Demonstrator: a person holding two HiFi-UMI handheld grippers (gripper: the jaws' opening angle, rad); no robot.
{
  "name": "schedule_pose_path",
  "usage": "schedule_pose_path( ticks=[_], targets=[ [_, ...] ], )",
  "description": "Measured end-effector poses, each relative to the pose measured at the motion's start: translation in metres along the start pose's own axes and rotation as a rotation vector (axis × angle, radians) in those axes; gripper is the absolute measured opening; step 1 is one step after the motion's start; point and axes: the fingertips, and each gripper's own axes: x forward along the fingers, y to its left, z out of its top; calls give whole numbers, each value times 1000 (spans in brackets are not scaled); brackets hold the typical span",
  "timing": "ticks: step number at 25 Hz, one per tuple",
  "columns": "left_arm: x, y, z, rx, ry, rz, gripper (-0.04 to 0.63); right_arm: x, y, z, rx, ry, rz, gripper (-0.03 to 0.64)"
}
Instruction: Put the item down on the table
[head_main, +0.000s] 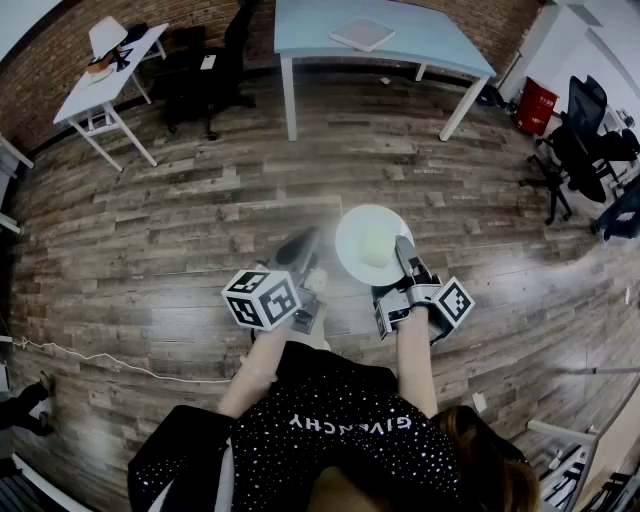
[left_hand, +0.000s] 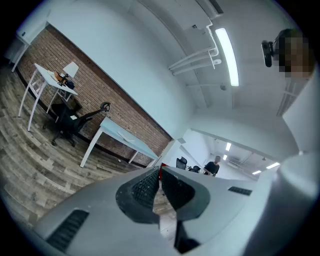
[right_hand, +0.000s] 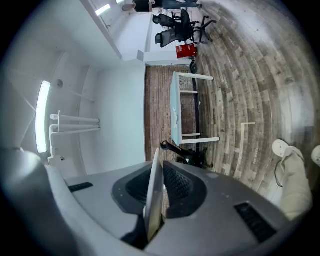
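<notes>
- Round, smooth white plate (head_main: 368, 243), thin-walled, held in the air above the wood-plank floor (head_main: 180, 230).
- The right gripper (head_main: 402, 247) pinches the plate's rim edge-on between ribbed dark pads (right_hand: 177, 187). The disc spreads to that gripper's left.
- The left gripper (head_main: 305, 243), just beside the plate, is pressed together on nothing.
- The black speckled shirt (head_main: 330, 425) reads "GIVENCHY".
- A pale blue table (head_main: 400, 45) stands well ahead of both grippers.

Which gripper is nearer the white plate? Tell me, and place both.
Right. The right gripper is clamped on the rim of the white plate. The left gripper hangs just left of the plate, jaws together and empty.
</notes>
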Motion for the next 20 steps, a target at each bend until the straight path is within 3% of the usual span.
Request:
schedule_pose_path(
  ticks=[10, 20],
  targets=[
    [31, 26, 14, -3, -2, 37, 25, 39, -9, 27, 13, -6, -23, 38],
    [106, 67, 47, -8, 10, 30, 25, 120, -10, 64, 14, -24, -24, 37]
  ],
)
